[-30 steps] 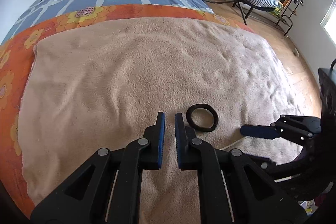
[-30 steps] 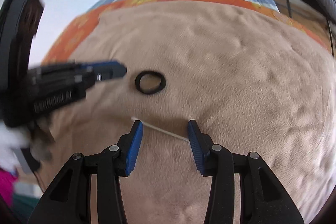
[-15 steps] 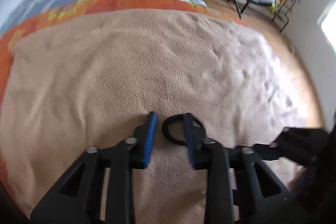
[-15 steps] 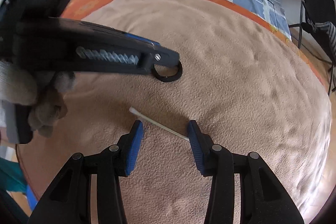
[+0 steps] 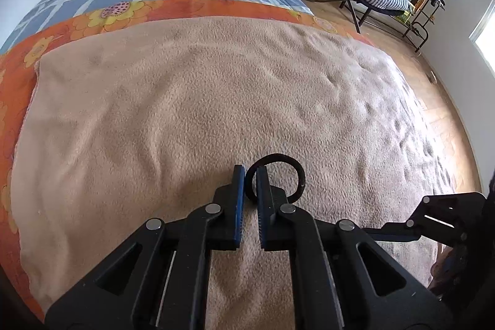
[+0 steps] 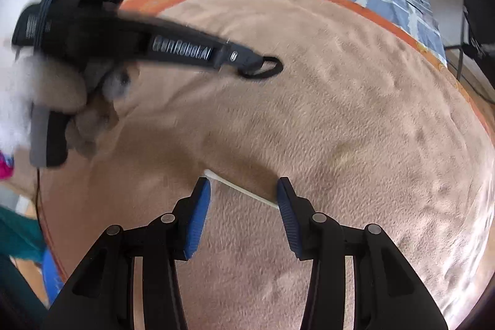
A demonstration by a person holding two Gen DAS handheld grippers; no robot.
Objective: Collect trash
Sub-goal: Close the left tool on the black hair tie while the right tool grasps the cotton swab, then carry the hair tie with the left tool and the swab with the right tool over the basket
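**Left hand-held gripper clamped on hair tie; cotton swab between the right fingers**

Left hand-held gripper (image 5: pixel 250 170): jaws drawn in to a narrow gap, pinching the near-left arc of a black hair tie (image 5: pixel 295 167). The tie is a thin, dark, matte loop, roughly round, lying on the beige fleece blanket (image 5: pixel 185 113); most of its ring projects toward 1 o'clock from the fingertips. In the right wrist view the same tie (image 6: pixel 272 67) shows as a flattened dark loop at the tip of the left tool, toward 12 o'clock of the right fingers.

Right hand-held gripper (image 6: pixel 244 190): jaws partly open, pads pressing on nothing. A white cotton swab (image 6: pixel 241 189) lies on the blanket across the gap, one tip by the left pad, the other reaching the right pad (contact with the pads cannot be confirmed). The swab is slim, straight and pale.

Bed: orange floral sheet (image 5: pixel 185 8) at 12 o'clock beyond the blanket.
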